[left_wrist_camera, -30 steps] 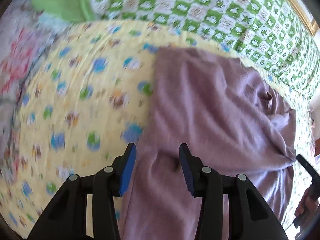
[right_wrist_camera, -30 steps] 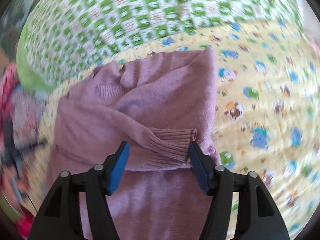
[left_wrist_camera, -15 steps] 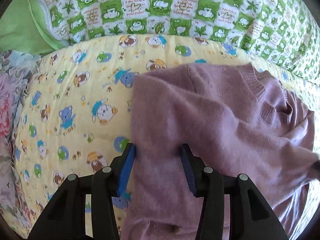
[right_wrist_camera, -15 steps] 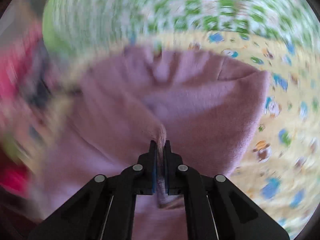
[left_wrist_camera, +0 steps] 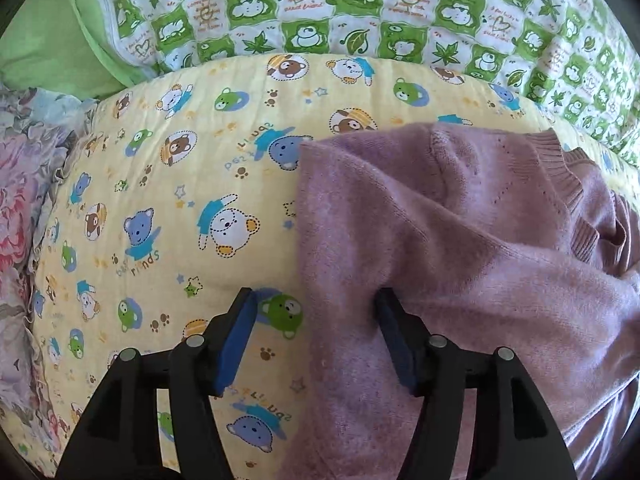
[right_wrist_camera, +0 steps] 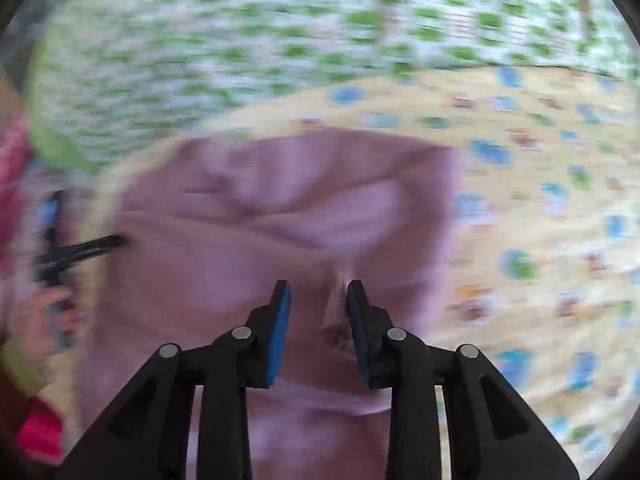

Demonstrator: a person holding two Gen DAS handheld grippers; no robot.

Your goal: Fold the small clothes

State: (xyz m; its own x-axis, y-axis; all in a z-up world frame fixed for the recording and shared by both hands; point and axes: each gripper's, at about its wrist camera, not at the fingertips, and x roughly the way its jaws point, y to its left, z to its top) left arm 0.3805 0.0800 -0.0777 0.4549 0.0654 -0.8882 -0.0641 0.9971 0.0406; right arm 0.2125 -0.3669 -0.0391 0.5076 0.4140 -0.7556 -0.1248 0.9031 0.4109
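Note:
A small mauve knit sweater (left_wrist_camera: 460, 248) lies on a yellow bear-print blanket (left_wrist_camera: 180, 200), its ribbed collar at the right. My left gripper (left_wrist_camera: 314, 308) is open and straddles the sweater's left edge, with one pad on the blanket side and one over the knit. In the blurred right wrist view the sweater (right_wrist_camera: 248, 248) fills the middle. My right gripper (right_wrist_camera: 318, 300) is partly open just above it, with the sleeve cuff (right_wrist_camera: 338, 312) loose between the pads. The left gripper (right_wrist_camera: 76, 252) shows at the sweater's left edge.
A green and white checked quilt (left_wrist_camera: 360, 12) lies beyond the yellow blanket. A plain green cloth (left_wrist_camera: 52, 40) sits at the far left. A floral fabric (left_wrist_camera: 20, 208) runs along the left side. Red cloth (right_wrist_camera: 32, 436) shows at the lower left of the right wrist view.
My right gripper was shut on the sleeve half a second ago and has now opened, letting the cuff go. My left gripper stayed open and shifted toward the sweater's left edge.

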